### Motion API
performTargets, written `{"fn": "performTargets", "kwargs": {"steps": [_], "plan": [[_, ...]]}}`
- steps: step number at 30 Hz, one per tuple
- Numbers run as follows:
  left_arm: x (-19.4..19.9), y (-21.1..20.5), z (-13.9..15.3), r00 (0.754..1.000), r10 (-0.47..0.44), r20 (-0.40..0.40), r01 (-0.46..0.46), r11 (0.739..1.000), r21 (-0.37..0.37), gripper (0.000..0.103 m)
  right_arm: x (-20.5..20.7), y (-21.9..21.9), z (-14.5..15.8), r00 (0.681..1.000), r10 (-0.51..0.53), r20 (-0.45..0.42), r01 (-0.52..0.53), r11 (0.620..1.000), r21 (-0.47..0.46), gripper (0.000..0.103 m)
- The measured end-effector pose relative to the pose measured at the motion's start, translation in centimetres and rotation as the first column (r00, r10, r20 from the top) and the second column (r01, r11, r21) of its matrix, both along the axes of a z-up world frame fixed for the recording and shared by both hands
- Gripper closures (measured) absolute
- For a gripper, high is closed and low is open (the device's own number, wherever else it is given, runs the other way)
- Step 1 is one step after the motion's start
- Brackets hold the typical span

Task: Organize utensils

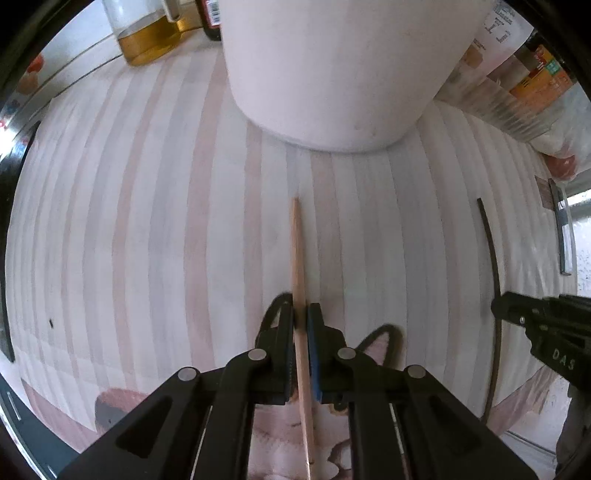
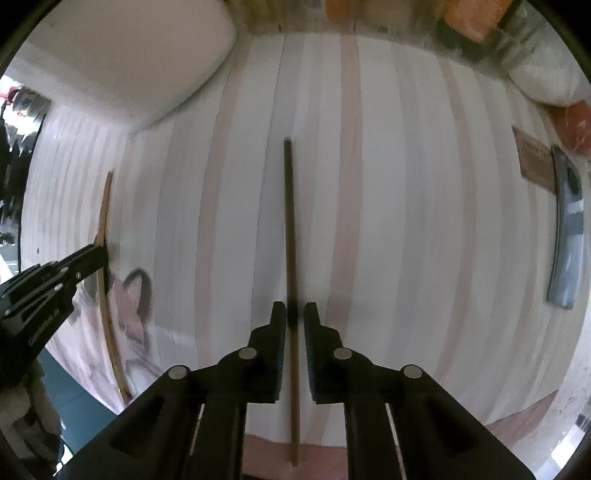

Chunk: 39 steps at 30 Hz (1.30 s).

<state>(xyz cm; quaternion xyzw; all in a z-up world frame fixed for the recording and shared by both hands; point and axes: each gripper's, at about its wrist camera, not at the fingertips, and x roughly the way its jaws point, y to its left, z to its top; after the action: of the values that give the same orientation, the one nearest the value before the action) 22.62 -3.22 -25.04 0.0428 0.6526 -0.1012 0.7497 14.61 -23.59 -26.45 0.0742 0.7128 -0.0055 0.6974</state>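
A light wooden chopstick (image 1: 298,266) lies lengthwise on the striped cloth and my left gripper (image 1: 301,314) is shut on it near its middle. It also shows in the right wrist view (image 2: 104,229). A dark brown chopstick (image 2: 290,236) lies parallel to it on the right. My right gripper (image 2: 294,312) straddles it with the jaws a little apart, one on each side, not clamping it. The dark chopstick (image 1: 493,266) and the right gripper (image 1: 496,306) show at the right of the left wrist view. A large white cylindrical holder (image 1: 332,66) stands just beyond the light chopstick.
A glass jug of amber liquid (image 1: 147,37) and a dark bottle (image 1: 210,18) stand behind the holder. Packaged goods (image 1: 532,74) line the back right. A dark phone (image 2: 567,229) lies at the right edge. The cloth (image 1: 147,221) has a cat print near the front.
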Motion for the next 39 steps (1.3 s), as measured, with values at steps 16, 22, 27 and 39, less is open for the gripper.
{"fn": "performTargets", "kwargs": {"steps": [16,22,27,39], "plan": [[-1.3,-1.2,6.9,0.987,-0.028,0.156,0.032,0.999,-0.027,0.098,1.8,1.9,3.2,0.979,-0.041,0.202,0.048,0.998,-0.032,0.098],[-3.6,0.9,12.3,0.967,-0.025,0.255,0.039,0.998,-0.049,0.098,0.2,3.5,7.3,0.942,-0.032,0.334,0.03,0.999,0.01,0.098],[-4.3,1.1,14.4,0.948,-0.012,0.318,0.037,0.997,-0.074,0.098,-3.0,4.0,10.0,0.901,-0.001,0.434,-0.001,1.0,0.005,0.098],[-3.5,1.1,20.7,0.878,0.007,0.478,0.044,0.994,-0.096,0.099,-3.3,6.0,17.4,0.756,-0.008,0.654,0.003,1.0,0.008,0.098]]}}
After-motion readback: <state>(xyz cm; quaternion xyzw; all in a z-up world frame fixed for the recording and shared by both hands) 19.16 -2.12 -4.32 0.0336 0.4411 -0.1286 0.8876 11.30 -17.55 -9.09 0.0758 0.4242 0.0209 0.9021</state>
